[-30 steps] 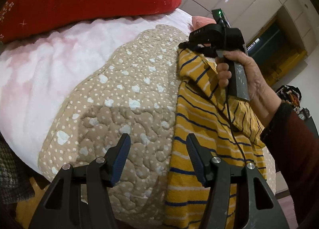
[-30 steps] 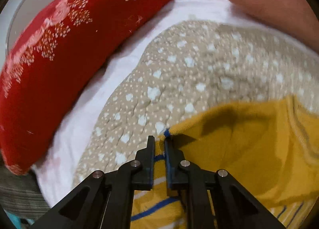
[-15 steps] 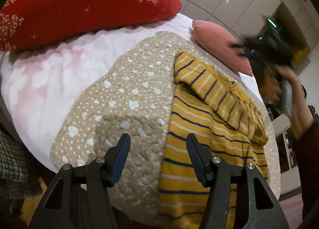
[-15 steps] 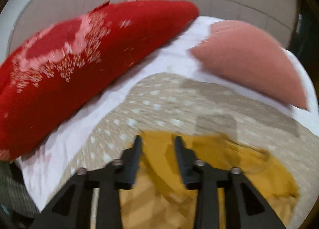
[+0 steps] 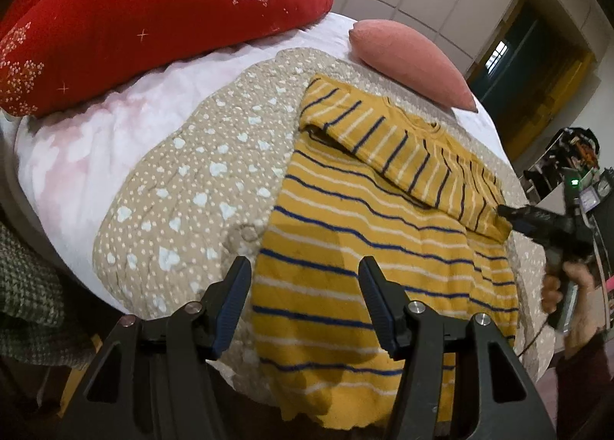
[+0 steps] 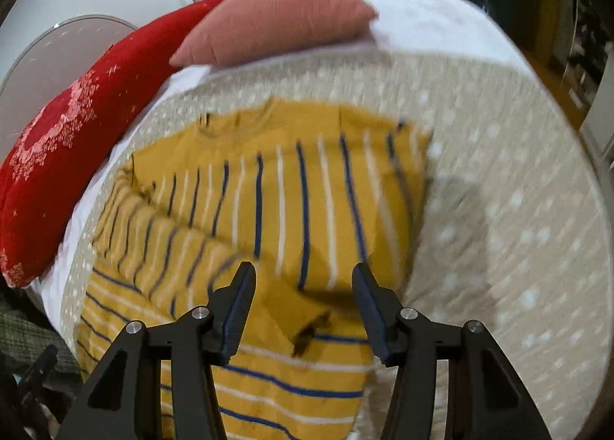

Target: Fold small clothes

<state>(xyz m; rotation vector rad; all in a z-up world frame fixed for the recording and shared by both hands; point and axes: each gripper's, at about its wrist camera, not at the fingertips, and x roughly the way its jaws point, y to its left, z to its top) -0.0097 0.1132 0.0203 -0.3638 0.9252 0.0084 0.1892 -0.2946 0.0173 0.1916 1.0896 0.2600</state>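
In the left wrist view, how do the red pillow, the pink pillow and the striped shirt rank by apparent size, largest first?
1. Striped shirt, though nearness to the camera may enlarge it.
2. Red pillow, close to the shirt.
3. Pink pillow.

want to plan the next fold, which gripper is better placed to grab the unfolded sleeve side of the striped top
Right, probably. The right gripper, jaws opening and empty, hangs over the striped top's unfolded edge; the left gripper sits at the already folded side.

Right tool (image 6: 303,302) off sleeve (image 6: 161,248), opening.
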